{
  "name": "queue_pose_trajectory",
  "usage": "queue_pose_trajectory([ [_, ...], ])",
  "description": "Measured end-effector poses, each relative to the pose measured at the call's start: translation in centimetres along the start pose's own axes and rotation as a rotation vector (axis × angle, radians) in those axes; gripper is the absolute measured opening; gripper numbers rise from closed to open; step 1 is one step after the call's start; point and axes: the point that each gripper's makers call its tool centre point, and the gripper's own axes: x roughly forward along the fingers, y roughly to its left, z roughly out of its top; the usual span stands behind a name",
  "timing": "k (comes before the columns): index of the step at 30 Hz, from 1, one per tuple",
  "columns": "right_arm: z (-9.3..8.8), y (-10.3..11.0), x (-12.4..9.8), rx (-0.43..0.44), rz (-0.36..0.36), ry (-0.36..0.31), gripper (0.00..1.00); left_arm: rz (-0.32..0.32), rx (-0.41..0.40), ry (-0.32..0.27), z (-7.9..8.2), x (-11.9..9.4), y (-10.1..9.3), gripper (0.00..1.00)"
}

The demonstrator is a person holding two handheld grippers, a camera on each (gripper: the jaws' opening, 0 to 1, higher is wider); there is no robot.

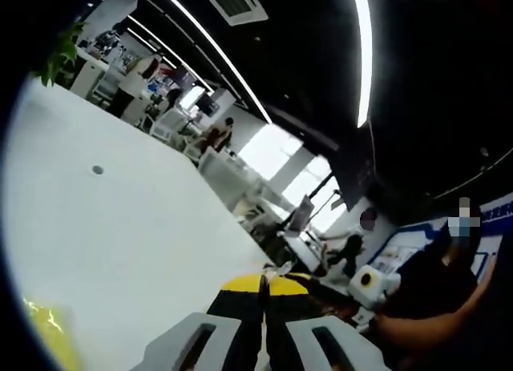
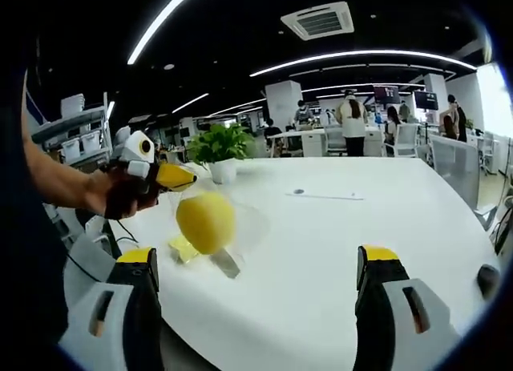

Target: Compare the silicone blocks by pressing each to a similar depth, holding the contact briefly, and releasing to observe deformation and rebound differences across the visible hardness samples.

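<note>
I see one yellow block [image 2: 206,221], rounded and egg-like, upright above the white table [image 2: 337,259] in my right gripper view. A flat yellow piece [image 2: 183,248] lies on the table just beside it. My left gripper view catches a blurred yellow patch [image 1: 52,336] low down.

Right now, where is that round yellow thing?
In the right gripper view, the round yellow object is left of centre above the white table, just under the left gripper and in front of the potted plant.
</note>
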Motion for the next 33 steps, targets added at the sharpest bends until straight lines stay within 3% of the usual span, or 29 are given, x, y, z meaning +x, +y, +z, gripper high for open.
queue_pose_trajectory([
  [4, -0.3, -0.2, 0.0, 0.020, -0.005, 0.001, 0.97, 0.009, -0.053, -0.008, -0.6, 0.0, 0.8, 0.00],
  [26, -2.6, 0.2, 0.4, 0.046, 0.003, 0.064, 0.96, 0.044, -0.171, 0.018, -3.8, 0.5, 4.3, 0.00],
  [33, -2.8, -0.1, 0.4, 0.064, -0.010, 0.067, 0.96, 0.082, -0.205, 0.028, -4.0, 0.4, 6.4, 0.00],
])
